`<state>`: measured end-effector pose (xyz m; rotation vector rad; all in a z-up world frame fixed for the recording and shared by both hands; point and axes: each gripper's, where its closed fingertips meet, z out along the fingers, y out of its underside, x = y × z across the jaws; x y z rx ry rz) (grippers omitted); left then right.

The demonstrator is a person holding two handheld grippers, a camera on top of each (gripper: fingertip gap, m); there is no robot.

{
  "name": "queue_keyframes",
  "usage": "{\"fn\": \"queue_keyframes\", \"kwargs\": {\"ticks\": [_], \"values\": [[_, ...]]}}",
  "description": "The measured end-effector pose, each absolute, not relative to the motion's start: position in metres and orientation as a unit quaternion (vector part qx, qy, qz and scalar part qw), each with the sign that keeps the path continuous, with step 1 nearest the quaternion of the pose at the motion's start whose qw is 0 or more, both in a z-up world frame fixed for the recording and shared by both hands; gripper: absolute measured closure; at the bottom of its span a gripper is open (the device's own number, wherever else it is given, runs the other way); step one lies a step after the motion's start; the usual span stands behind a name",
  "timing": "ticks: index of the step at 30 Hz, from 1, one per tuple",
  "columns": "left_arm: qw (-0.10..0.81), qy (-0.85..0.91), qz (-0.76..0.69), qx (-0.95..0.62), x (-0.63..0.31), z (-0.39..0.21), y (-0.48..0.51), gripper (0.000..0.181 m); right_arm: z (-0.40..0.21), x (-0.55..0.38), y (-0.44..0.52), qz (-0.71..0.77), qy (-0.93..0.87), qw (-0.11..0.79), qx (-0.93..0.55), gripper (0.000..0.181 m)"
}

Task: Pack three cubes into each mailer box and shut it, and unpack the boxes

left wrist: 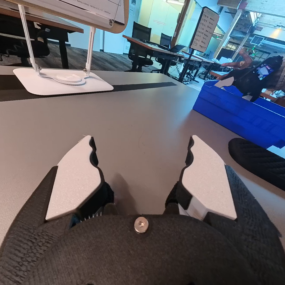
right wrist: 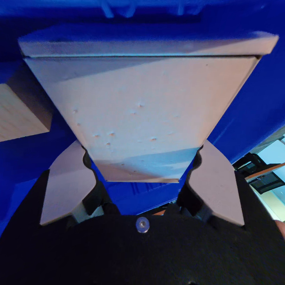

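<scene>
while the right gripper reaches into the deep blue plastic bin, its white fingers clamp the near end of a closed white cardboard mailer box, lid down and dimpled on top. a pale ridged block lies in the bin beside the box, left of it. the left gripper hovers wide apart and empty over the bare grey tabletop, the same bin well off to its right.
</scene>
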<state>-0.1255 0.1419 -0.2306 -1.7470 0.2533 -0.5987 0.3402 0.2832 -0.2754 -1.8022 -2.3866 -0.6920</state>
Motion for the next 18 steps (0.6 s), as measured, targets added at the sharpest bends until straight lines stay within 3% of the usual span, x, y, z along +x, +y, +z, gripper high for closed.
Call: {"fn": "queue_keyframes", "kwargs": {"ticks": [12, 18], "values": [[0.597, 0.115, -0.254, -0.752, -0.124, -0.230, 0.141, 0.069, -0.261, 0.339, 0.289, -0.236, -0.759, 0.070, -0.603, 0.047], [0.597, 0.115, -0.252, -0.752, -0.124, -0.231, 0.142, 0.069, -0.230, 0.314, 0.290, -0.145, -0.679, 0.187, -0.695, 0.048]]}}
